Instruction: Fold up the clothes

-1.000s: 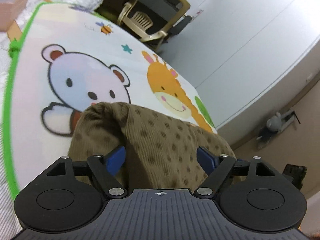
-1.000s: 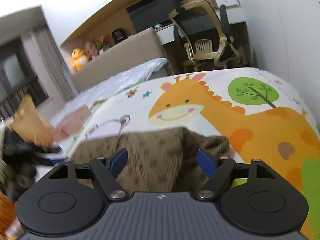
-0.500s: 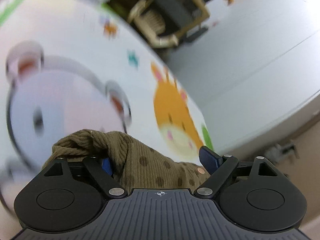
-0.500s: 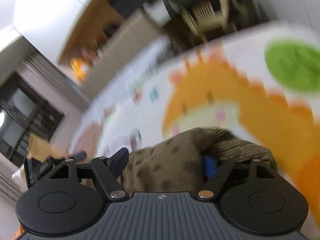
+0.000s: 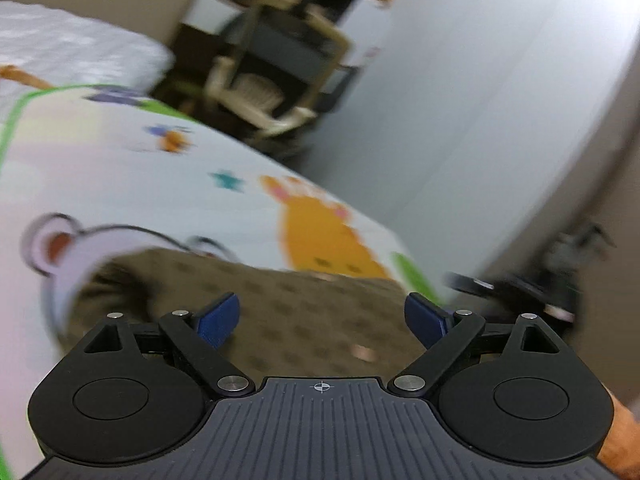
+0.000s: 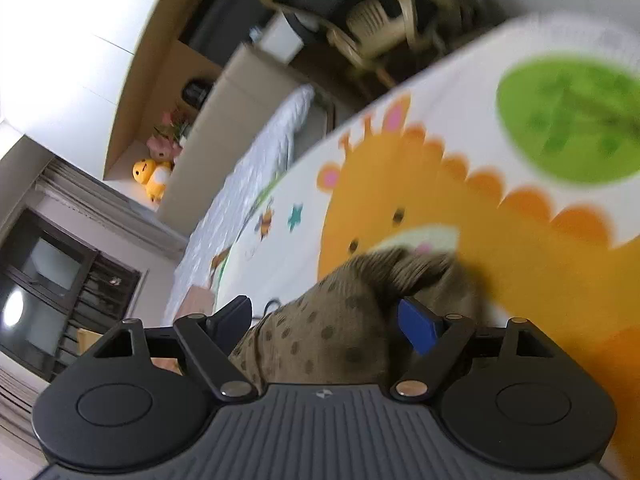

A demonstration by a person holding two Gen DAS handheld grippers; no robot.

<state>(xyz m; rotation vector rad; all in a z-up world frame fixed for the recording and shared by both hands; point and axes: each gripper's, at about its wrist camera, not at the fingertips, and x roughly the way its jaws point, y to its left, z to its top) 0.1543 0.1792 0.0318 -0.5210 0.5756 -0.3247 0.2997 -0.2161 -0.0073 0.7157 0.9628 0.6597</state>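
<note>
A brown corduroy garment with dark dots (image 5: 304,304) lies bunched on a cartoon play mat (image 5: 160,184). My left gripper (image 5: 322,316) is open just above it, jaws wide apart, nothing between them. In the right wrist view the same garment (image 6: 340,320) rises in a fold between the jaws of my right gripper (image 6: 328,320), which stands open with cloth draped over its right fingertip (image 6: 416,324). The right gripper itself shows at the right edge of the left wrist view (image 5: 508,292), blurred.
The mat (image 6: 500,220) bears a giraffe, a bear and a green tree. A beige chair (image 5: 272,96) and dark desk stand beyond its far edge. A white quilt (image 5: 72,52) lies far left. A white wall panel (image 5: 480,100) runs along the right.
My left gripper has let go of the garment and lifted; the cloth now lies flatter on the mat. The right gripper has tilted and moved along with the fold between its jaws.
</note>
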